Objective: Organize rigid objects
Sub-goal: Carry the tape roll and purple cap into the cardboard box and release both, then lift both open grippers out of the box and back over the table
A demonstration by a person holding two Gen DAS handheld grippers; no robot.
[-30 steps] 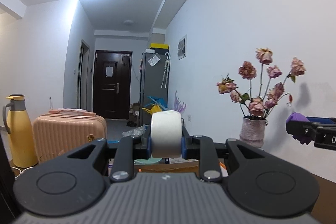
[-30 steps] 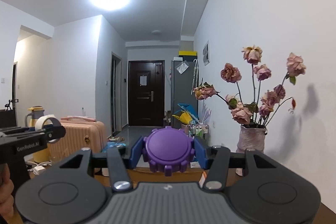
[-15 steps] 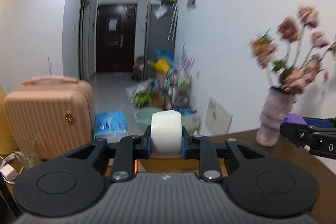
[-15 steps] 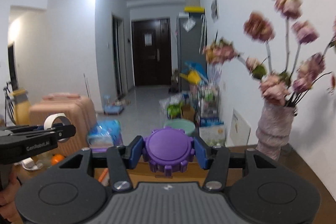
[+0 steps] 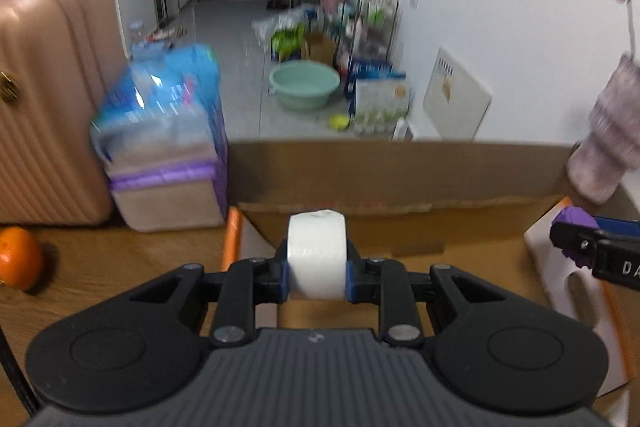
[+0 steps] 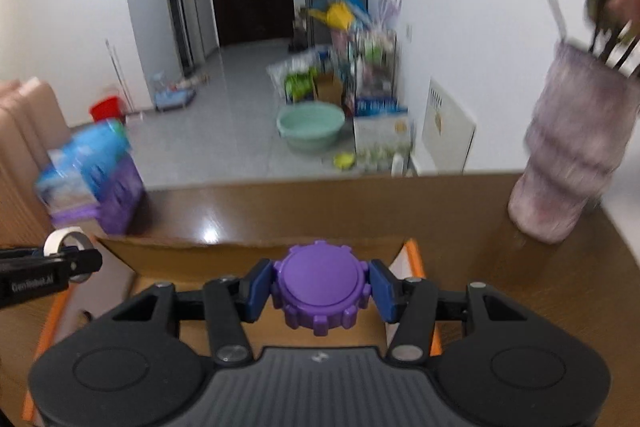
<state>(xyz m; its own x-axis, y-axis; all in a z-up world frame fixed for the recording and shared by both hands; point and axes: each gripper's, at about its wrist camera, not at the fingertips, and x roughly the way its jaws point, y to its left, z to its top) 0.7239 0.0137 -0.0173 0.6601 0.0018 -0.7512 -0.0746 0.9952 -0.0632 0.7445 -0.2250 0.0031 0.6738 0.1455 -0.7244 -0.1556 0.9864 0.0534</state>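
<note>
Left hand-held gripper (image 5: 317, 277) pinches a white tape roll (image 5: 317, 254) by its flat sides, its round face pointing forward and down. Right hand-held gripper (image 6: 321, 290) clamps a purple gear-edged knob (image 6: 320, 285) by its rim. Both hang tilted down over the open cardboard box (image 5: 400, 183) on the bench (image 6: 560, 267); the box lies directly below and ahead, equally near either hand.
</note>
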